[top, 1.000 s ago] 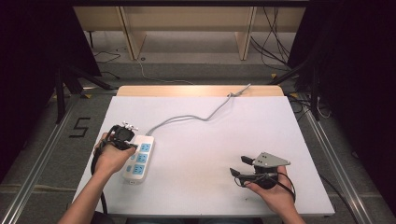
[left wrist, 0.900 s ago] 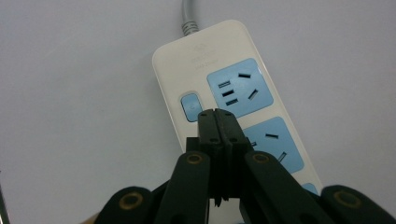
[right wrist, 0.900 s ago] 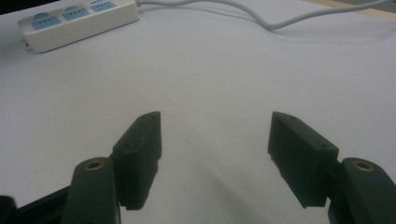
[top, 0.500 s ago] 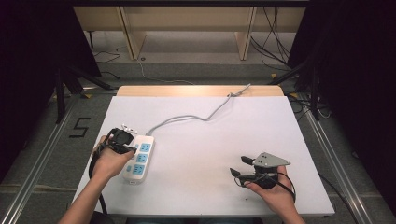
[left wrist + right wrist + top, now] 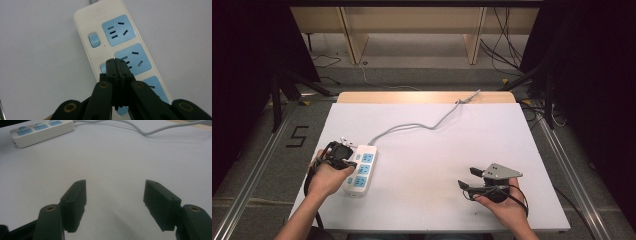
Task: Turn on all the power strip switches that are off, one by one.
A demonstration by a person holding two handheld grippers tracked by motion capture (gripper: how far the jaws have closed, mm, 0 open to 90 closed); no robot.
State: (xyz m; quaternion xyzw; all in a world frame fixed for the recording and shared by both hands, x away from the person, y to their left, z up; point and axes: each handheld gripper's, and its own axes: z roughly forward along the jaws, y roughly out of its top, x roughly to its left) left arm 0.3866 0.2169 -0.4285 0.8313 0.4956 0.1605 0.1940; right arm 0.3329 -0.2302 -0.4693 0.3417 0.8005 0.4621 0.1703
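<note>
Barely shifting since a second ago, pressing closed left gripper (image 5: 117, 61) onto power strip (image 5: 361, 170) at table's (image 5: 427, 145) near left, keeping right gripper (image 5: 115, 195) open, empty, near right.

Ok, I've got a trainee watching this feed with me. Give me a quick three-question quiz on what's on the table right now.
1. True or false: the left gripper is shut, with its tips over the power strip.
2. Which best describes the right gripper? A) shut on the cord B) open above bare table C) shut on the power strip
3. How many blue socket panels does the power strip carry, as seen in the high view?

Key
1. True. Its jaws meet beside the strip's middle socket, near a blue switch.
2. B. Its jaws stand apart with nothing between them, away from the white cord.
3. Three.
</note>
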